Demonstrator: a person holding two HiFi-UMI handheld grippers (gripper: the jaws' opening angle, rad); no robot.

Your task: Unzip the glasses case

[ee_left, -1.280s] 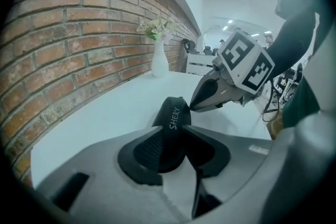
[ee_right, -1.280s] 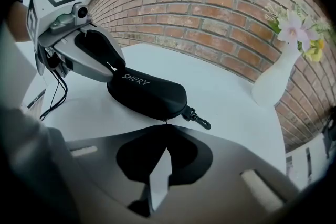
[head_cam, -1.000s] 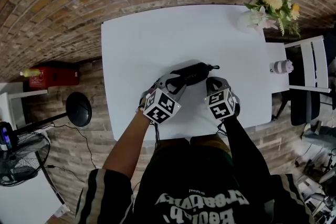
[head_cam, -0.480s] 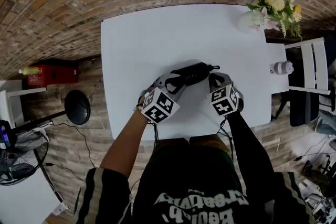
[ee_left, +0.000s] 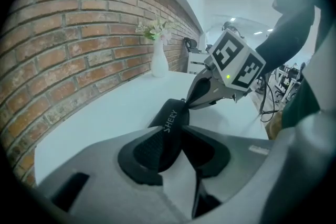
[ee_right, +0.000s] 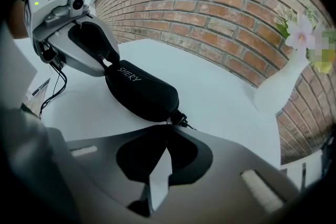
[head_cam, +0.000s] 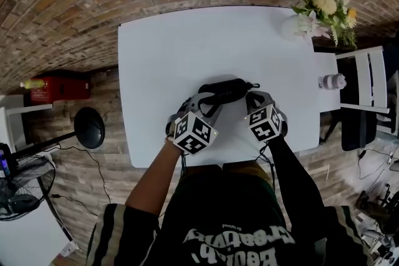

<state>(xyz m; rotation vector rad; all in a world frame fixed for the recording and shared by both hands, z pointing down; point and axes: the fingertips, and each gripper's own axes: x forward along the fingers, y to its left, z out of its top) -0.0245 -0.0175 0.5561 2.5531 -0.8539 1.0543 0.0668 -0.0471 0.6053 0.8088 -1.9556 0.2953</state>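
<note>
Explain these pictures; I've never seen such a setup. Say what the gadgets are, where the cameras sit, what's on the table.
A person holds a two-jaw gripper in each hand. One picture comes from a head camera looking down; the other two from cameras riding on each gripper. On the white table are a black glasses case and, at a corner, a vase of flowers. The left gripper clamps one end of the case. The right gripper is shut at the other end; whether it pinches the zipper pull is unclear.
</note>
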